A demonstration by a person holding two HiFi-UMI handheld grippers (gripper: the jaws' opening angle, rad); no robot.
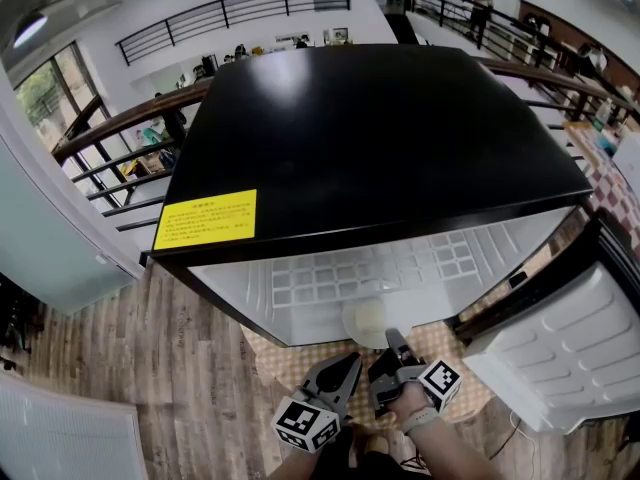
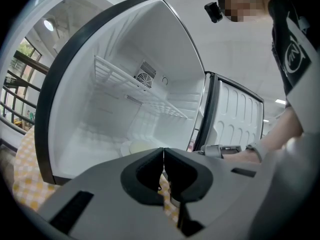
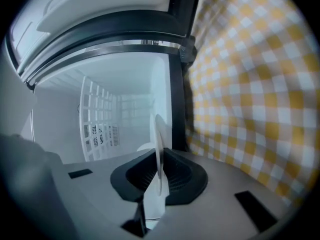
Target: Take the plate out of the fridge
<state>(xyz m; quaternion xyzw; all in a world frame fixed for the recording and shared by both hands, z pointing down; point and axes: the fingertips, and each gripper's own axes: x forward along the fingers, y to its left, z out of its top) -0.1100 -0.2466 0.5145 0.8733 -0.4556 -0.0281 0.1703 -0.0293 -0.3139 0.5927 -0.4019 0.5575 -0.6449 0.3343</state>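
At fridge, right gripper pinching plate rim, left gripper closed

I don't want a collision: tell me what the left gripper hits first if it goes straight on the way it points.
Probably the plate on the fridge floor, just beyond the shut left gripper; depth is unclear, so it might pass beside it.
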